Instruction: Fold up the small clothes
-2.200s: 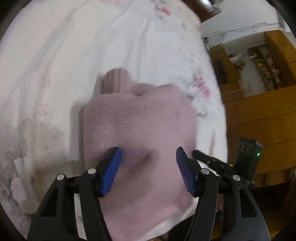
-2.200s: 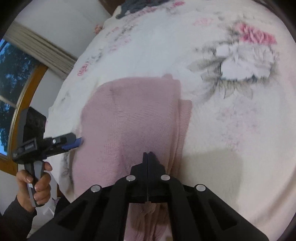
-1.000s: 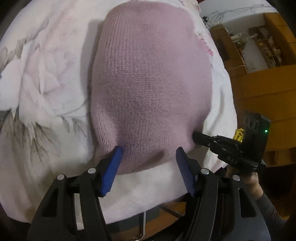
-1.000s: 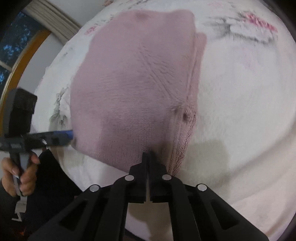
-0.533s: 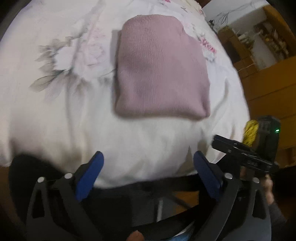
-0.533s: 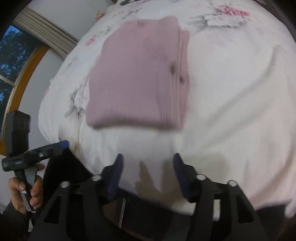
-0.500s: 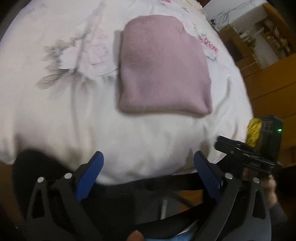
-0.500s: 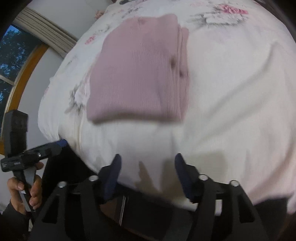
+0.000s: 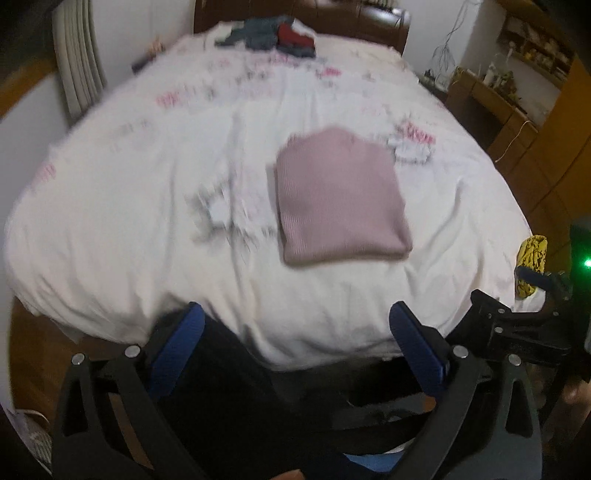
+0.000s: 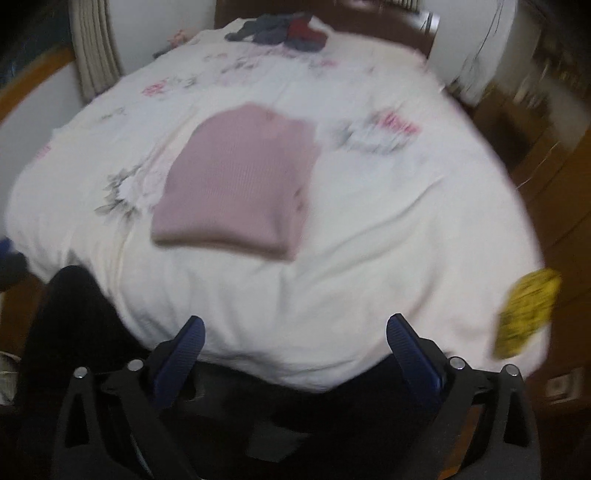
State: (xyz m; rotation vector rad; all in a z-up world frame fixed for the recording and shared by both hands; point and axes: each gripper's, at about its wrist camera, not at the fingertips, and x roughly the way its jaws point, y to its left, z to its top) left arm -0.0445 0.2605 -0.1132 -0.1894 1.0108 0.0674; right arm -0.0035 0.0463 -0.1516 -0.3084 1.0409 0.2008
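Right claw [image 9: 532, 295] visible only left wrist view

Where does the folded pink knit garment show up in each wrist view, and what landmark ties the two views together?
Left wrist view: the folded pink knit garment lies right of centre on the floral bedspread, beyond the open left gripper.
Right wrist view: the garment lies left of centre, beyond the open right gripper.
Shared landmark: the pile of dark clothes at the far end of the bed.
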